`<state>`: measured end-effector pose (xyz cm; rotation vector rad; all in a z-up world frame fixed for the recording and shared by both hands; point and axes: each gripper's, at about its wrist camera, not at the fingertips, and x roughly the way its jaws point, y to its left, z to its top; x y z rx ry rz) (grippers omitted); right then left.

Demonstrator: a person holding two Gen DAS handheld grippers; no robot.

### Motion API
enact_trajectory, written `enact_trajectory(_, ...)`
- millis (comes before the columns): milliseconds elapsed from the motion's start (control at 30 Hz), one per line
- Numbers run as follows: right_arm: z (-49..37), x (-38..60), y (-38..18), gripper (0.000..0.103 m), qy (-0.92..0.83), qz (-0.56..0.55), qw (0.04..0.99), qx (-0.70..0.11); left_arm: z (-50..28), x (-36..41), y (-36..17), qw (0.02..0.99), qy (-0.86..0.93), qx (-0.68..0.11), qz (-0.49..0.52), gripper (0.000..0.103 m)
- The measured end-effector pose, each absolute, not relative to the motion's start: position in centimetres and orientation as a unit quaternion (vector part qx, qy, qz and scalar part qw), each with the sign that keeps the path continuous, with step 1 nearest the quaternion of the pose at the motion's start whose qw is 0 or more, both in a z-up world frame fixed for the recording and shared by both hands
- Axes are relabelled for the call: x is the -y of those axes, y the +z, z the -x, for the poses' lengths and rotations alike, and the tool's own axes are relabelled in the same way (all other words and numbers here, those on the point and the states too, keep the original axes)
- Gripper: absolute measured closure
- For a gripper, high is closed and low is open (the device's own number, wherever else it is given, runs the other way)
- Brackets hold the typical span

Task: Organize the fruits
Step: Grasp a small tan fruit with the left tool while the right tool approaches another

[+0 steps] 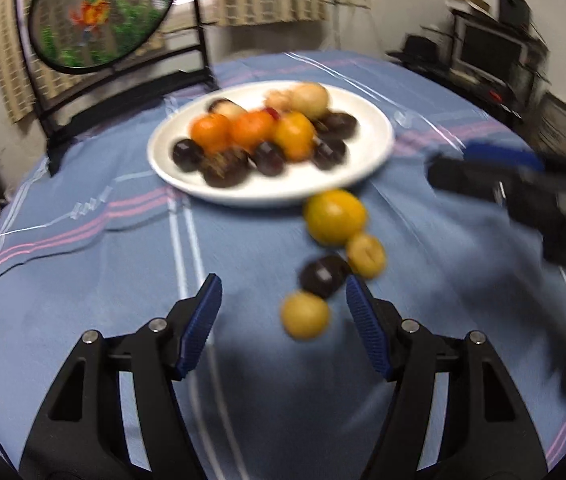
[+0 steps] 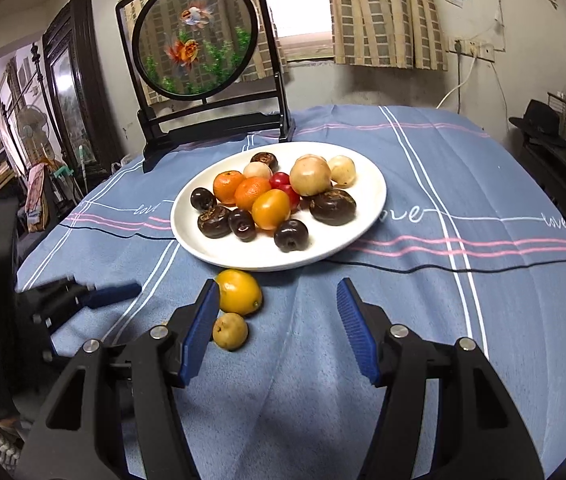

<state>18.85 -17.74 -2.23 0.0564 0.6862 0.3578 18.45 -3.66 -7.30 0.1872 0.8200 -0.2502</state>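
While our left gripper (image 1: 283,312) hangs low over the blue cloth (image 1: 83,280) on the desk, its jaws stand wide apart and hold nothing. A small yellow fruit (image 1: 305,316) lies on the cloth in the gap between them, nearer the right finger. Just beyond it sit a dark fruit (image 1: 323,276), a second small yellow fruit (image 1: 366,255) and a larger yellow-orange fruit (image 1: 334,217), which rests close against the rim of the white plate (image 1: 367,148). That view is blurred, so whether the fruits touch is hard to tell. Our right gripper (image 2: 277,316) also has its jaws wide open and empty, with the larger yellow-orange fruit and a small yellow one just beside its left finger. The plate carries a heap of orange, dark, pale and red fruits.
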Motion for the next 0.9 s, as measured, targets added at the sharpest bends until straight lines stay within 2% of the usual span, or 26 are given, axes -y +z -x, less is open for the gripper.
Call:
enact_trajectory(100, -18.7, 18.0, -2.2, 0.042, 0.175, -0.032, 0.926, -0.332, -18.7, 4.1, -8.4, 0.895, -0.141, -0.412, -0.1, 0.038)
enact_trajectory(267, -18.7, 18.0, -2.2, 0.042, 0.182, -0.035, 0.925, -0.333, -19.6, 3.3, -9.2, 0.885, -0.161, -0.432, -0.071, 0.047)
enact_trajectory(300, -18.7, 18.0, -2.2, 0.042, 0.182, -0.035, 0.925, -0.332, -19.6, 3.1, -9.2, 0.885, -0.159, -0.431, -0.07, 0.052)
enact_trajectory(333, -18.7, 18.0, -2.2, 0.042, 0.183, -0.036, 0.925, -0.332, -19.5, 3.1, -9.3, 0.885, -0.16, -0.431, -0.069, 0.063)
enact_trajectory(400, -18.7, 17.9, -2.3, 0.042, 0.187, -0.037, 0.923, -0.335, -19.3, 3.1, -9.1, 0.884, -0.168, -0.431, -0.066, 0.075)
enact_trajectory(667, -18.6, 13.9, -4.7, 0.042, 0.233, 0.025, 0.89, -0.392, -17.7, 2.2, -8.0, 0.896, -0.142, -0.412, -0.083, 0.076)
enact_trajectory(733, -18.8, 13.0, -5.3, 0.053, 0.241, 0.039, 0.881, -0.405, -17.7, 1.6, -7.9, 0.898, -0.138, -0.412, -0.076, 0.076)
enact_trajectory(900, -19.7, 12.2, -6.1, 0.065, 0.246, 0.041, 0.873, -0.418, -17.9, 1.3, -7.8, 0.899, -0.134, -0.411, -0.073, 0.076)
